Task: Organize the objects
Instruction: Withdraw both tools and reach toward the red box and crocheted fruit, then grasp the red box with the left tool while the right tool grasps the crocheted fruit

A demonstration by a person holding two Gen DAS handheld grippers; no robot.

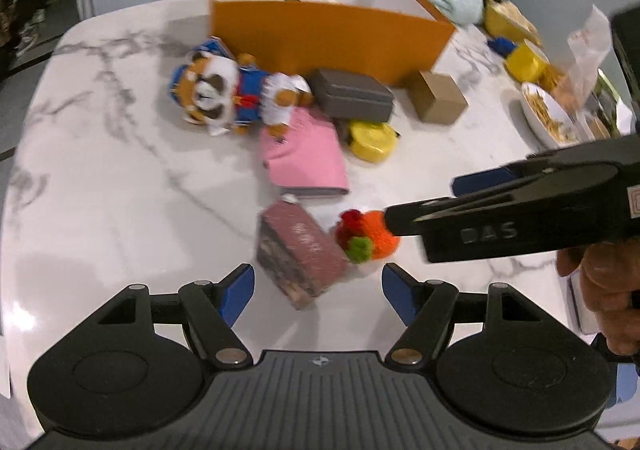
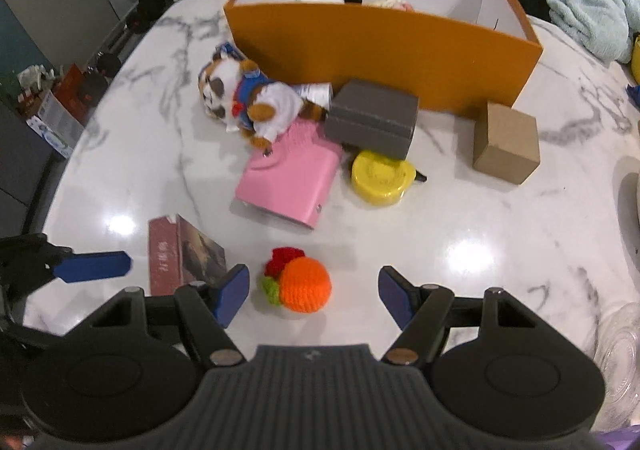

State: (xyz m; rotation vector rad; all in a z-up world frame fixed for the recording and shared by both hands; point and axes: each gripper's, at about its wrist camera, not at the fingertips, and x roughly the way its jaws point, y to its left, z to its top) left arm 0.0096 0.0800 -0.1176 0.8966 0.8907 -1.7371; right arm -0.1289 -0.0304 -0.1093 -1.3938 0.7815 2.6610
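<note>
Nearest the cameras, both grippers hang empty with fingers apart; the left gripper (image 1: 318,292) over a maroon box (image 1: 298,252), the right gripper (image 2: 314,296) over a knitted orange (image 2: 304,284); beyond lie a pink wallet (image 2: 290,178), yellow tape (image 2: 380,178), grey box (image 2: 372,116), plush (image 2: 248,98); farthest, the orange bin (image 2: 380,46) holds a few toys; most sorting remains, I judge.

Both wrist cameras look steeply down from close above the desk's (image 1: 100,178) near edge, sharing the orange box (image 2: 380,50) at its far edge.
</note>
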